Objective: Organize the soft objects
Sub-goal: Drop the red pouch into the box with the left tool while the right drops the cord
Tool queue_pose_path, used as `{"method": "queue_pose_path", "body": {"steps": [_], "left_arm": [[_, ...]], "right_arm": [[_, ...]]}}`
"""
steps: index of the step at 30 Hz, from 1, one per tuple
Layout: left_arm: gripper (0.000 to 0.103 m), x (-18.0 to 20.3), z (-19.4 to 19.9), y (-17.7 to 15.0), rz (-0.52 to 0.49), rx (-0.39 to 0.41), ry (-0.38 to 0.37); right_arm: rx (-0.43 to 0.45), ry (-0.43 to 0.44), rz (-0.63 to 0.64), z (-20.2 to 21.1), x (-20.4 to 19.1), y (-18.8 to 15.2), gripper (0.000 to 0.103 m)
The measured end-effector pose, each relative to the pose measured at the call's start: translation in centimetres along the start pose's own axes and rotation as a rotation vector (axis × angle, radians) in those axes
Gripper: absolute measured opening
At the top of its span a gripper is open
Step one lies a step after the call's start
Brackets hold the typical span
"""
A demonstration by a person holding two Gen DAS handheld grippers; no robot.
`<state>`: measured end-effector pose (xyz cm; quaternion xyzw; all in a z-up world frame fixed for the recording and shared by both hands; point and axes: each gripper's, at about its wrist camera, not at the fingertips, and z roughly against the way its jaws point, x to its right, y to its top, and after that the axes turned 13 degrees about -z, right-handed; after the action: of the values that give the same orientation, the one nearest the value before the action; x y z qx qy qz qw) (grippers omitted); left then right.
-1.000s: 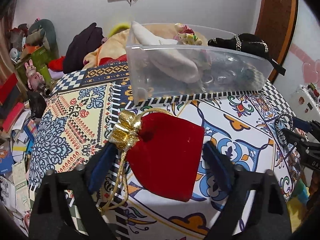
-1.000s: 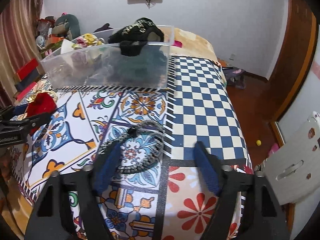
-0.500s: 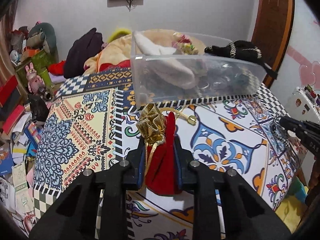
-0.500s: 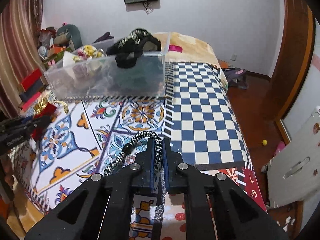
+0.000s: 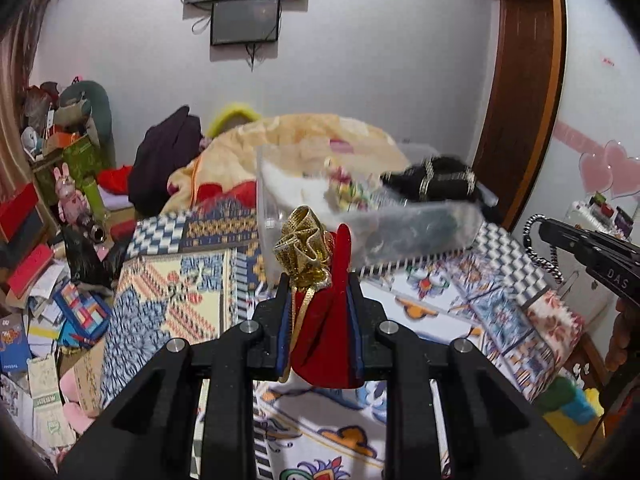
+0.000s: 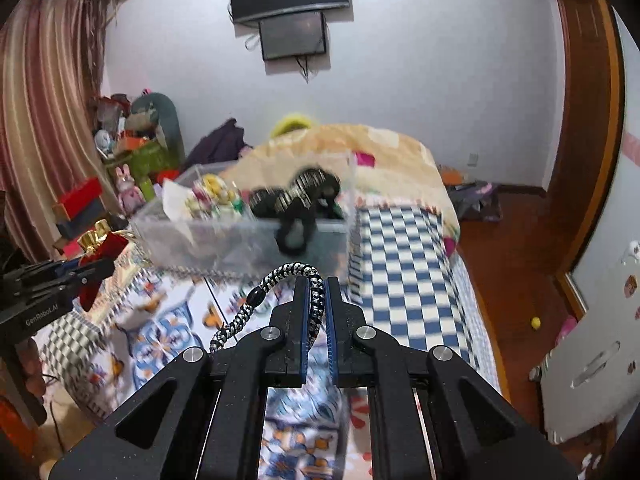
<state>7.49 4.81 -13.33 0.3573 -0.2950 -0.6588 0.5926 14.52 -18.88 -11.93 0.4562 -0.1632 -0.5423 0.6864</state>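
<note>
My left gripper (image 5: 318,280) is shut on a red velvet pouch (image 5: 326,344) with a gold ruffled top and holds it above the patterned table. It also shows at the left of the right wrist view (image 6: 100,248). My right gripper (image 6: 316,284) is shut on a black-and-white braided cord loop (image 6: 276,276), lifted off the table; the cord also shows in the left wrist view (image 5: 536,240). A clear plastic bin (image 5: 372,232) holding soft items stands ahead on the table, with a black beaded piece (image 6: 296,196) draped over its rim.
The table's patterned cloth (image 5: 180,292) has a blue checkered part (image 6: 400,264) on the right. A blanket-covered bed (image 5: 304,140) lies behind the bin. Boxes, books and toys (image 5: 48,280) crowd the floor at left. A wooden door frame (image 6: 584,160) is at right.
Both grippers closed from open, the left on the pouch and the right on the cord, then lifted them off the table and moved toward the bin.
</note>
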Motion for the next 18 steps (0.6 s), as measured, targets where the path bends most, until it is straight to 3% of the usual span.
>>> {"method": "queue_pose_path", "body": {"steps": [9,18], "left_arm": [[0.023,-0.2,0.0,4.4,-0.017,0.089,0.020],[0.023,-1.4,-4.3,7.1,0.009,0.057,-0.002]], "right_arm": [[0.085,0.047,0.045,-1.6,-3.7,3.7,0.007],[0.072,0.058,0.057,-5.9,-5.7,6.4,0.007]]}}
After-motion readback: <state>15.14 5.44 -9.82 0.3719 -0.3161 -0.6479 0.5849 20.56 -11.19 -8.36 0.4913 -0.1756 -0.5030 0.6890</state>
